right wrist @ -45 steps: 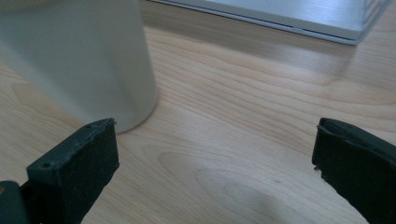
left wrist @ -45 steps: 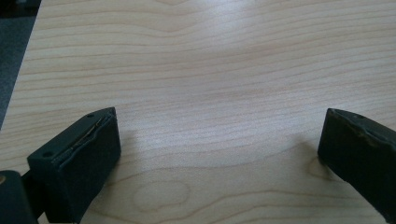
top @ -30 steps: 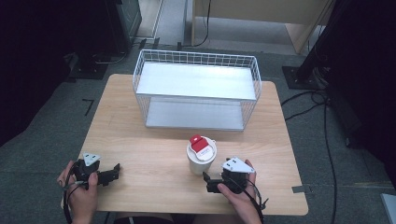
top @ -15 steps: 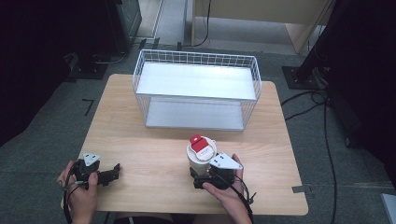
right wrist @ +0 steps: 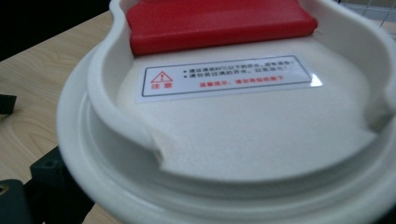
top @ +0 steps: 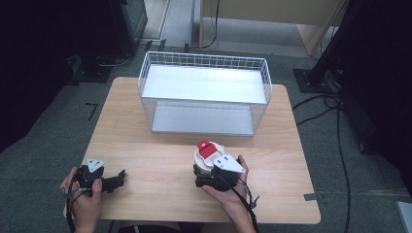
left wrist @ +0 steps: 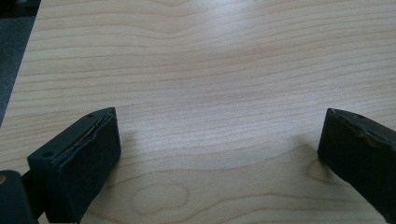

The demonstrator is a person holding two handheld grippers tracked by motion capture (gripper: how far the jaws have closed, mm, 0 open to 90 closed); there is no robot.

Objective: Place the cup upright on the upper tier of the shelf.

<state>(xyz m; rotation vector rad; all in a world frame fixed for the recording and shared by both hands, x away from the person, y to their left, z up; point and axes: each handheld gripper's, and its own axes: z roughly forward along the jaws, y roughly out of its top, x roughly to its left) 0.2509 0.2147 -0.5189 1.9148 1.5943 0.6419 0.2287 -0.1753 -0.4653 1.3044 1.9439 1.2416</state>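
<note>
A white cup with a lid and a red tab (top: 209, 151) stands on the wooden table (top: 155, 145) at front centre-right. My right gripper (top: 206, 173) sits low against the cup's near side, jaws apart on either side of its body. In the right gripper view the lid (right wrist: 243, 121) looms close, with a warning label and the red tab (right wrist: 219, 23) at its far edge; one black finger (right wrist: 46, 170) shows beneath the rim at the left, and the other is hidden. My left gripper (top: 116, 179) rests open at the front left, with bare wood between its jaws (left wrist: 219, 149).
A white wire basket (top: 204, 57) with a pale floor stands at the back of the table, open at the top. Bare wood lies between the two grippers. Dark stands and cables sit on the floor around the table.
My right gripper has moved left and forward from beside the cup until its jaws straddle it. The left gripper has stayed put.
</note>
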